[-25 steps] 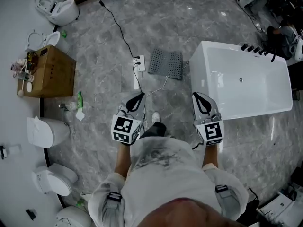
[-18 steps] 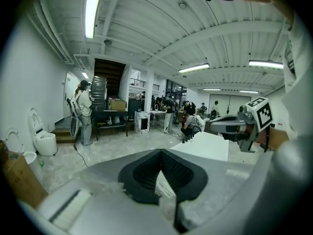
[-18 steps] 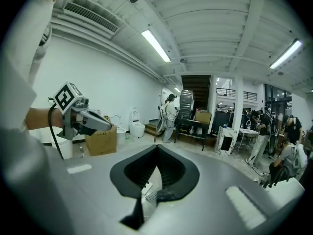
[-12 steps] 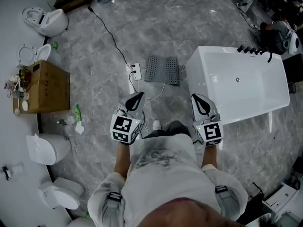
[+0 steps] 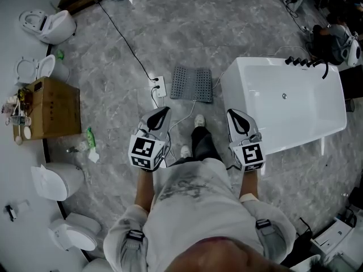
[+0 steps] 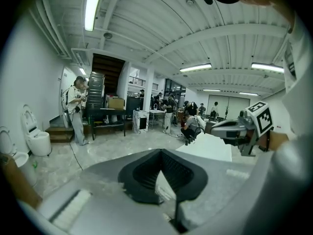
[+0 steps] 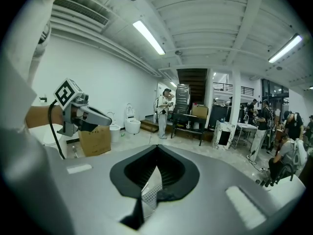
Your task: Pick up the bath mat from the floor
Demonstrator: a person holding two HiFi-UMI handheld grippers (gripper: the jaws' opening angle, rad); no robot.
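The left tongs (image 5: 163, 111), grey with a black-and-white marker cube at the rear, are held shut: in the left gripper view the jaws are seen drawn together with nothing gripped between them. The right tongs (image 5: 232, 114), of the same make, are likewise closed and empty. Both are carried in front of the person's body, side by side and apart from each other, raised off the grey marbled floor (image 5: 227, 27)

The grey perforated rectangular bath mat (image 5: 192, 84) is seen lying flat on that floor, ahead of the tips and between the lines of the two tongs, touched by neither. Just beside its left edge, ahead of the left tongs, a white power strip (image 5: 159, 86) with a black cable is laid. Ahead and to the right of the right tongs a white rectangular bathtub (image 5: 283, 101) is placed, one corner near the mat. Well to the left of the left tongs a brown cardboard box (image 5: 50, 107) is set. A white shoe (image 5: 199, 120) is planted between the two tongs
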